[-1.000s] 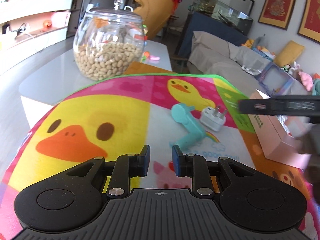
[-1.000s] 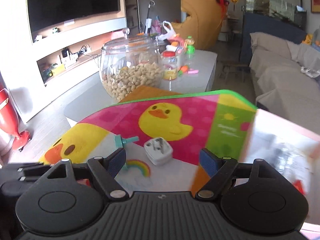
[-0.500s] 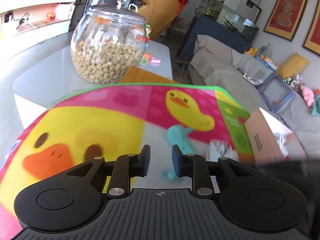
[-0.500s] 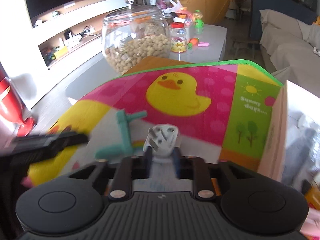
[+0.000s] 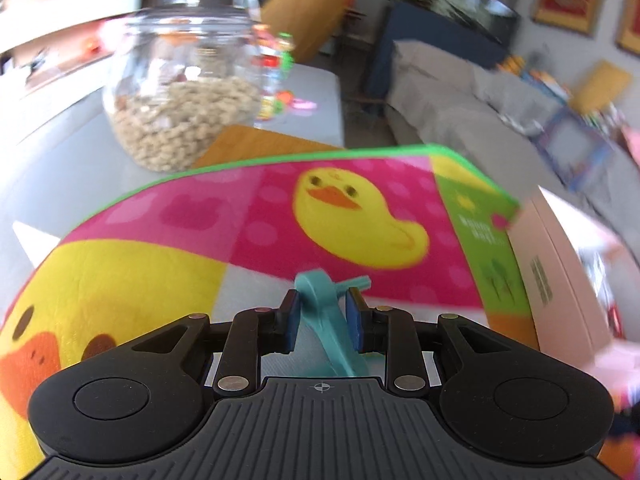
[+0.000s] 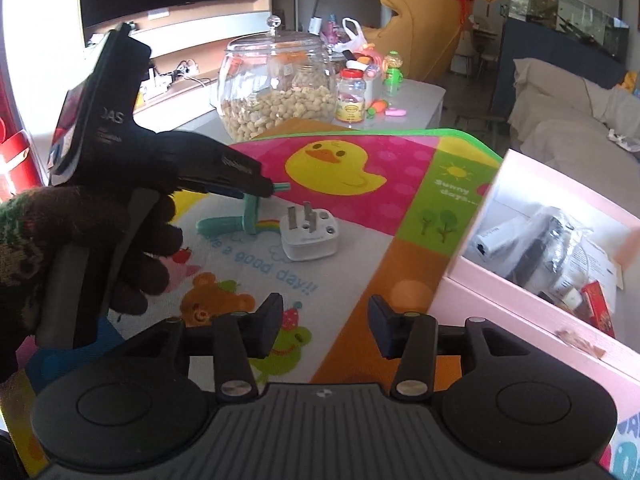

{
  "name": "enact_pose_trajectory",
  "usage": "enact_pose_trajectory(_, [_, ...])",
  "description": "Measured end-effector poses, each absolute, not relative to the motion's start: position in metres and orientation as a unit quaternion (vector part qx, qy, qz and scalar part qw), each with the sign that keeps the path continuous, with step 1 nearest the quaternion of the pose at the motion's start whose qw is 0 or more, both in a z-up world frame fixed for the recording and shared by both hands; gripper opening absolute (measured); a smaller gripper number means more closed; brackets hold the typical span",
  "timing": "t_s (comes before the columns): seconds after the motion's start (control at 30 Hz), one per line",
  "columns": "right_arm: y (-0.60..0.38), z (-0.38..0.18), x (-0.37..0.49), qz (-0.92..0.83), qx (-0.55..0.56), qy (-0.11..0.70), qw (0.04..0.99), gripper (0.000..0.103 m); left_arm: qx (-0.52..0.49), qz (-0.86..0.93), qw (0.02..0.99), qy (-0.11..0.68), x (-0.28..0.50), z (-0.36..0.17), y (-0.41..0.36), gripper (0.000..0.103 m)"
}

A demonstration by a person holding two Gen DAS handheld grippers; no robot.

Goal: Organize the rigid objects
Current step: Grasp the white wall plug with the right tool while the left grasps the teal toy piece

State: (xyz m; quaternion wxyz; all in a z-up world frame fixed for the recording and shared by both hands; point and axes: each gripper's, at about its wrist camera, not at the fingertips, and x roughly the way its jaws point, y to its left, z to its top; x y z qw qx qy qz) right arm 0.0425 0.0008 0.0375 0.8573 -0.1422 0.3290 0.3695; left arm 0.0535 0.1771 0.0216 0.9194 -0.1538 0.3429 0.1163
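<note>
the left gripper (image 5: 321, 322) had its jaws narrowed onto the teal handle (image 5: 326, 320) on the duck mat (image 5: 248, 216). gripped off-centre, it could swing or slip. the right gripper (image 6: 324, 326), jaws empty and opening, hung near the white plug (image 6: 308, 234), beside the pink box (image 6: 520, 304).

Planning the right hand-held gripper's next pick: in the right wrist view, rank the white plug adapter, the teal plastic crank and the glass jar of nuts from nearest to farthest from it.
1. White plug adapter, straight ahead on the mat.
2. Teal plastic crank, ahead-left, at the other gripper's tips.
3. Glass jar of nuts, beyond the mat's far edge.
</note>
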Motion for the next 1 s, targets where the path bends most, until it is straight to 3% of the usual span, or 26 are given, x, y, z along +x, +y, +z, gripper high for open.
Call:
enact_pose_trajectory(0.4, [0.059, 0.027, 0.084, 0.373, -0.152, 0.343, 0.848, 0.050, -0.090, 0.021, 0.922, 0.377, -0.021, 0.023, 0.189, 0.024])
enact_pose_trajectory(0.5, [0.073, 0.022, 0.093, 0.368, -0.152, 0.345, 0.850, 0.056, -0.069, 0.008, 0.922, 0.380, -0.028, 0.023, 0.186, 0.025])
enact_pose_trajectory(0.57, [0.079, 0.019, 0.101, 0.369, -0.140, 0.357, 0.846, 0.056, -0.060, 0.006, 0.923, 0.380, -0.028, 0.022, 0.185, 0.025])
enact_pose_trajectory(0.63, [0.081, 0.019, 0.103, 0.368, -0.138, 0.368, 0.842, 0.050, -0.062, 0.004, 0.923, 0.380, -0.027, 0.022, 0.185, 0.025])
enact_pose_trajectory(1.0, [0.001, 0.026, 0.034, 0.348, -0.191, 0.336, 0.854, 0.050, -0.025, -0.029, 0.923, 0.384, -0.020, 0.022, 0.166, 0.033])
